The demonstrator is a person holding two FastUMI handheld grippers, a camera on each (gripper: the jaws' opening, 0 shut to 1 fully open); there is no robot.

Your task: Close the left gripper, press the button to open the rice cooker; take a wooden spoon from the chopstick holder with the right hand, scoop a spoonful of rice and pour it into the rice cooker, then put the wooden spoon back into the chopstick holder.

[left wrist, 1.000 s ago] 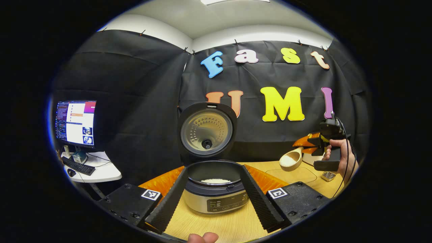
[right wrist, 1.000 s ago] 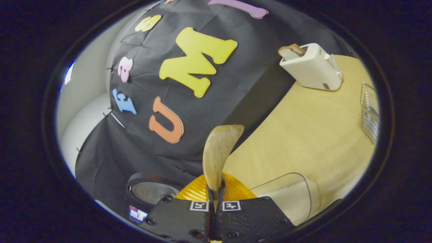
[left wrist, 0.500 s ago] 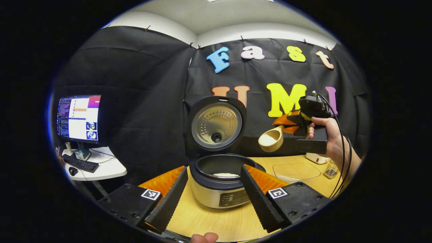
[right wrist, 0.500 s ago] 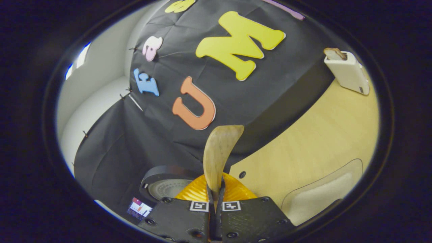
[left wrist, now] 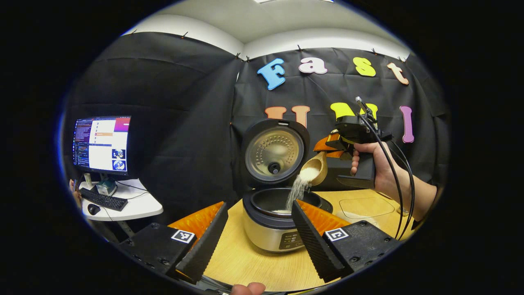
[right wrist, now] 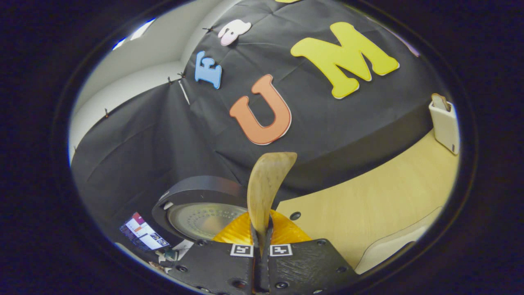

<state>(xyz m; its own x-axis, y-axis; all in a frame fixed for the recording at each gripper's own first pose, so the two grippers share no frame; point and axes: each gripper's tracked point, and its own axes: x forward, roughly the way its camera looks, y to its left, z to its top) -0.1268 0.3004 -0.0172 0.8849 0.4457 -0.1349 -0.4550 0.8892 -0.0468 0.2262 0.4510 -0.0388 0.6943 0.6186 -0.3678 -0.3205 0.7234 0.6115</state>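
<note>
- Monitor (left wrist: 101, 144), lit, on a white side desk (left wrist: 127, 207) at far left in the left gripper view; keyboard (left wrist: 99, 199) and mouse (left wrist: 93, 209) in front of it.
- Left gripper (left wrist: 254, 241), near bottom of its own view: released, jaws standing wide apart, nothing between them; fingers (left wrist: 204, 241) flanking the near side of the cooker without touching it.
- Wooden table (left wrist: 249, 262), pale grain, carrying the cooker.
- Rice cooker (left wrist: 270, 229), centre of the left gripper view, standing upright on the table; lid (left wrist: 275, 152) swung up and back, metal inner face towards the camera; dark inner pot open, a small white heap of rice on its floor.
- Rice (left wrist: 298, 189), falling in a thin white stream from the spoon bowl down into the pot.
- Wooden spoon (left wrist: 314, 169), above and just right of the pot, bowl tipped down-left, some rice left at its lip; in the right gripper view the spoon (right wrist: 266, 188) seen edge-on, rising from between the fingers.
- Right gripper (left wrist: 333, 145), held high to the right of the lid by a hand (left wrist: 378, 170); in its own view (right wrist: 260, 241) clenched on the spoon handle, both fingers pressed against it.
- Clear shallow container (left wrist: 362, 207) on the table at right, beyond the cooker; contents hard to tell.
- Toaster (right wrist: 444, 123), cream, at far right of the right gripper view, a slice standing in its slot.
</note>
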